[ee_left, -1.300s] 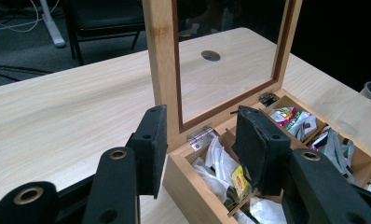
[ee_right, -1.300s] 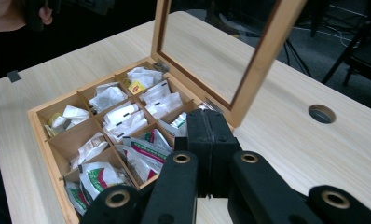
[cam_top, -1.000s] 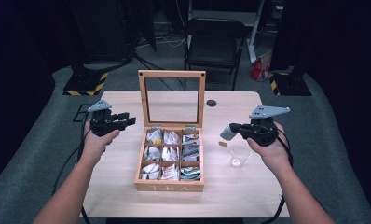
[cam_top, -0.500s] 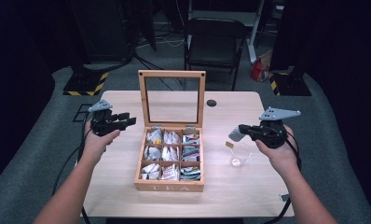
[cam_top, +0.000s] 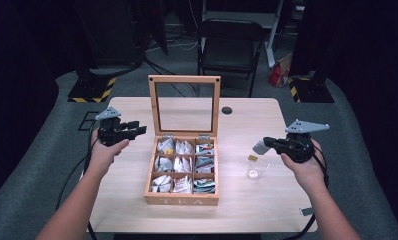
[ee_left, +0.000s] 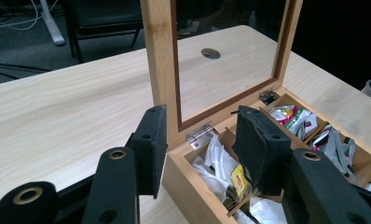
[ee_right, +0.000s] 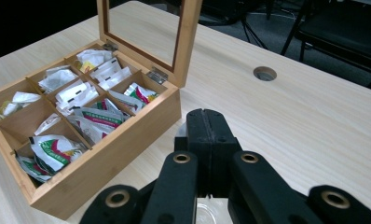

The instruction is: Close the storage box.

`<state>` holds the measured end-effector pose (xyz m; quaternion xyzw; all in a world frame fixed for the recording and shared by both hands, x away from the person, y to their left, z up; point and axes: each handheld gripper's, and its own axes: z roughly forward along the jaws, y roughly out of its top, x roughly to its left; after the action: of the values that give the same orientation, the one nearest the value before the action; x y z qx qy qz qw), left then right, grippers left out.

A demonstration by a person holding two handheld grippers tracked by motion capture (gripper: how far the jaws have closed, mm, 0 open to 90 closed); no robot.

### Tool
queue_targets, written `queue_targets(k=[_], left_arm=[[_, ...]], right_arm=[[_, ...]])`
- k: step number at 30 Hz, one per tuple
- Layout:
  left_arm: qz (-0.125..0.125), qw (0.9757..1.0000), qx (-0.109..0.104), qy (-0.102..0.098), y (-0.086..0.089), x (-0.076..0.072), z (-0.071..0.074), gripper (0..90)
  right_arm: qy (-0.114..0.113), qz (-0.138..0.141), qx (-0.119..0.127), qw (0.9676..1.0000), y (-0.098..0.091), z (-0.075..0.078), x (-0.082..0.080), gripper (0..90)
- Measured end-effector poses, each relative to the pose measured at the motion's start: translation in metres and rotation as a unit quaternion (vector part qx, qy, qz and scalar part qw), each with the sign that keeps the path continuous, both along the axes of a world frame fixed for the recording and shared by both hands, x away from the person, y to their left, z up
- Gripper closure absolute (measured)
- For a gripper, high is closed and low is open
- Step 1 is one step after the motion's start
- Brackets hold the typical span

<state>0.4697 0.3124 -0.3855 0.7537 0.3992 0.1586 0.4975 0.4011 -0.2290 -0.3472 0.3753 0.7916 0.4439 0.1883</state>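
A light wooden desk (cam_top: 137, 200) with a round cable hole (cam_top: 227, 110) near its far edge stands on grey carpet (cam_top: 42, 165). Beyond the far edge sits a black folding chair (cam_top: 230, 50). Black stands with yellow-and-black hazard-striped bases (cam_top: 93, 89) flank it at either far corner. White cables (cam_top: 179, 44) trail across the floor. The room behind lies dark.

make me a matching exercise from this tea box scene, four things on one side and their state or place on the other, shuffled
1 box lid
2 glass cup
3 left hand-held gripper
4 right hand-held gripper

a jaws shut on the grey packet
b standing upright, open
c jaws apart, nothing between them
d on the table, right of the tea box

Pairs: 1-b, 2-d, 3-c, 4-a
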Motion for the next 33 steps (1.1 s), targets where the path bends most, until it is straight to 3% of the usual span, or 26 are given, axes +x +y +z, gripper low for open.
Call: queue_targets(k=[9, 19, 33], left_arm=[[0.001, 1.0, -0.001, 0.0, -0.001, 0.0, -0.001, 53.6], [0.0, 1.0, 0.002, 0.001, -0.001, -0.001, -0.001, 53.5], [0.001, 1.0, -0.003, 0.003, 0.001, -0.003, -0.003, 53.4]], right_arm=[[0.011, -0.017, -0.004, 0.9998, -0.009, -0.016, 0.0, 90.0], [0.02, -0.02, -0.027, 0.9992, -0.004, -0.038, 0.0, 90.0], [0.038, -0.03, -0.027, 0.9985, -0.001, -0.064, 0.002, 90.0]])
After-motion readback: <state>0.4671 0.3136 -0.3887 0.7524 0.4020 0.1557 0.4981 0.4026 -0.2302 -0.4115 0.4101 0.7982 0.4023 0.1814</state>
